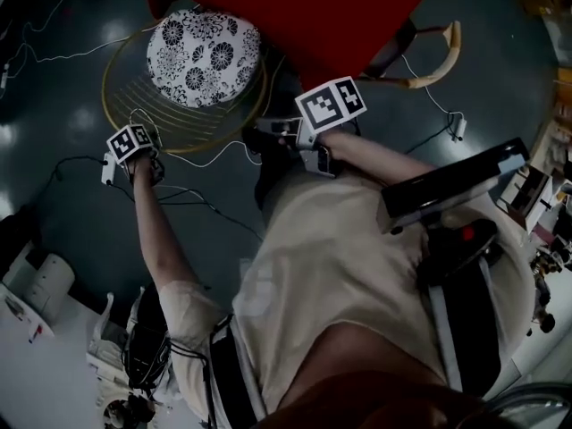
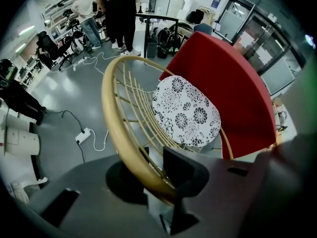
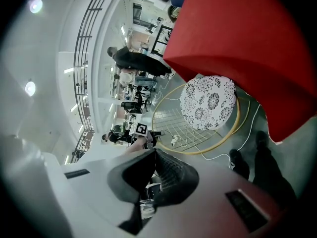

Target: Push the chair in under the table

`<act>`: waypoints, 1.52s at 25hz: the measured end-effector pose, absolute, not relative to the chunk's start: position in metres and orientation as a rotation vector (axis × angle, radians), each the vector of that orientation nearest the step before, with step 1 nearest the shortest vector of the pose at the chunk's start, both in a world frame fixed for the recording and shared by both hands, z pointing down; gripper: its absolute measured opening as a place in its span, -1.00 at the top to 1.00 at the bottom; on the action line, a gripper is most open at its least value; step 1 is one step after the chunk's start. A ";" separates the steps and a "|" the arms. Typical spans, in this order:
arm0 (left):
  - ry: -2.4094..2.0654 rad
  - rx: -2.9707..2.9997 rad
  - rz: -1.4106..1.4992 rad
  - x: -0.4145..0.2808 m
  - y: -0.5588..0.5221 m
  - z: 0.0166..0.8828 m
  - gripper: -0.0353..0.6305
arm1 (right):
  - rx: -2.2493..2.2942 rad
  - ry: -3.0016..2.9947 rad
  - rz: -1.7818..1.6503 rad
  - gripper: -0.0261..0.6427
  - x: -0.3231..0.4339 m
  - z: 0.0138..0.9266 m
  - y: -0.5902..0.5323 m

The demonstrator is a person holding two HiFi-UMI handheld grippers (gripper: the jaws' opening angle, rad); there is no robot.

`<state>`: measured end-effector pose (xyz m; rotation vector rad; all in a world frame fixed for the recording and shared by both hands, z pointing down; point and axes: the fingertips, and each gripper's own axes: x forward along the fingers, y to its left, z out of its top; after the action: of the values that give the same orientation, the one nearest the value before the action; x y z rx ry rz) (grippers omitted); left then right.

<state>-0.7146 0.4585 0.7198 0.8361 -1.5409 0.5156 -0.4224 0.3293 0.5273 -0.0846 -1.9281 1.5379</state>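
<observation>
The chair is a round wire bowl with a yellow rim and a black-and-white flowered cushion. It stands on the dark floor just in front of the red table. My left gripper points steeply down at the chair's near-left edge. In the left gripper view the rim runs between the jaws of the left gripper, which are shut on it. My right gripper hovers by the rim's near-right side. In the right gripper view the right gripper is shut and empty, apart from the chair.
White and black cables trail over the floor around the chair, with a power strip to its left. A curved wooden piece lies by the table's right side. A white desk stands at near left. People stand far behind.
</observation>
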 end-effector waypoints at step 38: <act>-1.523 0.961 0.520 -0.686 0.370 0.717 0.60 | -0.040 -1.937 1.595 0.89 -0.425 0.531 0.304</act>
<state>-0.6862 0.3696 0.7169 0.9613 -1.5227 0.5201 -0.4255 0.3039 0.5306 -0.0403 -1.9365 1.5951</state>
